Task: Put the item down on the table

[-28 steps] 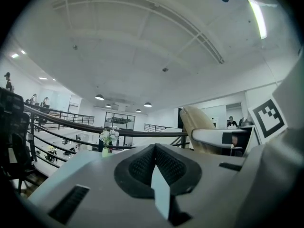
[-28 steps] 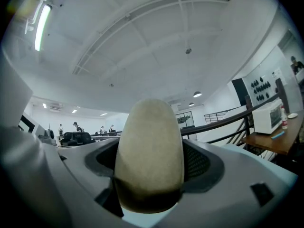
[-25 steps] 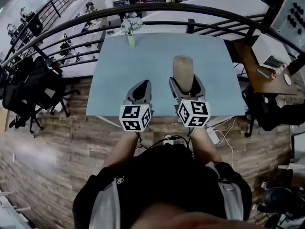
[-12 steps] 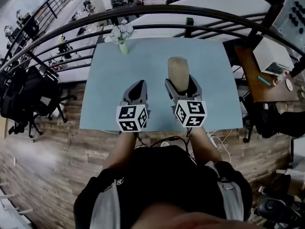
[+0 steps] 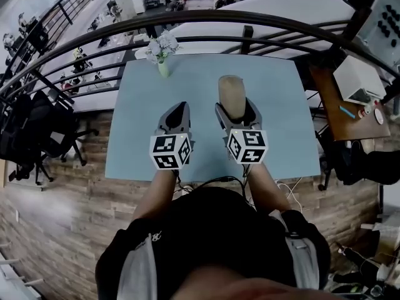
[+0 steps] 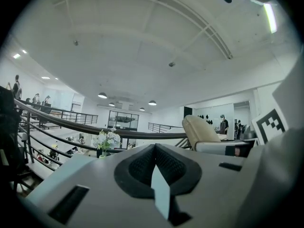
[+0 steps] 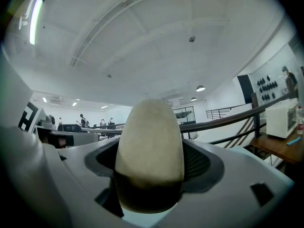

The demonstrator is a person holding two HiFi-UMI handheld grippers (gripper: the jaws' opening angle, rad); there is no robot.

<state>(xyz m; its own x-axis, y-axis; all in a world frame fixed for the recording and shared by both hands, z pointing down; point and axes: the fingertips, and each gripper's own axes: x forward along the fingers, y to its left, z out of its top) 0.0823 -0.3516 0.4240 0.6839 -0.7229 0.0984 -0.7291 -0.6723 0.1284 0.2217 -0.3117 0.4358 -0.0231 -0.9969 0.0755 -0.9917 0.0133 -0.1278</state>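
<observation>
Barely shifted, beige item (image 5: 230, 91) stays clamped upright in right hand-held gripper (image 5: 236, 109) over table (image 5: 187, 74).

A vase of white flowers (image 5: 161, 47) stood before a curved dark railing (image 5: 206, 14); office chairs (image 5: 37, 130) occupied the wood floor (image 5: 62, 217).

The item (image 7: 149, 141) looks matt and finely grainy, like foam. The fingers (image 6: 95, 175) are smooth grey plastic with a dull sheen, and their pads (image 6: 140, 167) are black and dimpled. The desk (image 5: 281, 86) is smooth and matt. The floor (image 5: 56, 217) is wood plank. The railing (image 6: 81, 125) looks like dark, slightly glossy metal.
</observation>
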